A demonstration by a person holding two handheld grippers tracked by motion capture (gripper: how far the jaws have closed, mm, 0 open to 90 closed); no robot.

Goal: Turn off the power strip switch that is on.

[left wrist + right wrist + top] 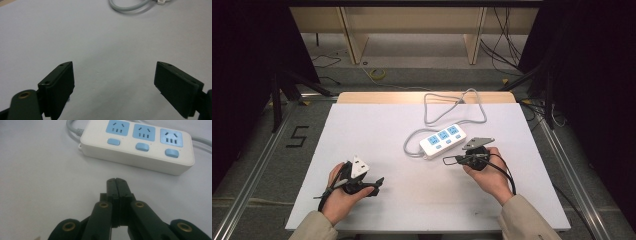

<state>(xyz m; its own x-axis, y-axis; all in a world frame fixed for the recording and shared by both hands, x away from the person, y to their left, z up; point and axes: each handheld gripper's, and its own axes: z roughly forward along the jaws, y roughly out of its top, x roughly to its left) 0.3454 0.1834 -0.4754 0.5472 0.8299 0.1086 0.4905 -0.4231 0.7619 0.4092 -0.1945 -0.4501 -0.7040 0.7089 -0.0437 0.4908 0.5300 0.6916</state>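
Note:
A white power strip (442, 140) with three blue sockets and three blue switches lies right of the table's middle, and its grey cable (452, 107) loops toward the far edge. My right gripper (446, 160) sits just in front of the strip, pointing left, its jaws pressed together on nothing. In the right gripper view the shut tips (116, 181) stop a short way from the strip (137, 147). My left gripper (378, 186) rests near the front left. Its jaws stand wide apart (115, 85) over bare table, with the cable's bend (127, 7) far ahead.
The white tabletop (362, 130) has open room left of the strip and between the two hands. Beyond the far edge lie floor, loose cables and wooden furniture legs (354, 45). Dark curtains flank both sides.

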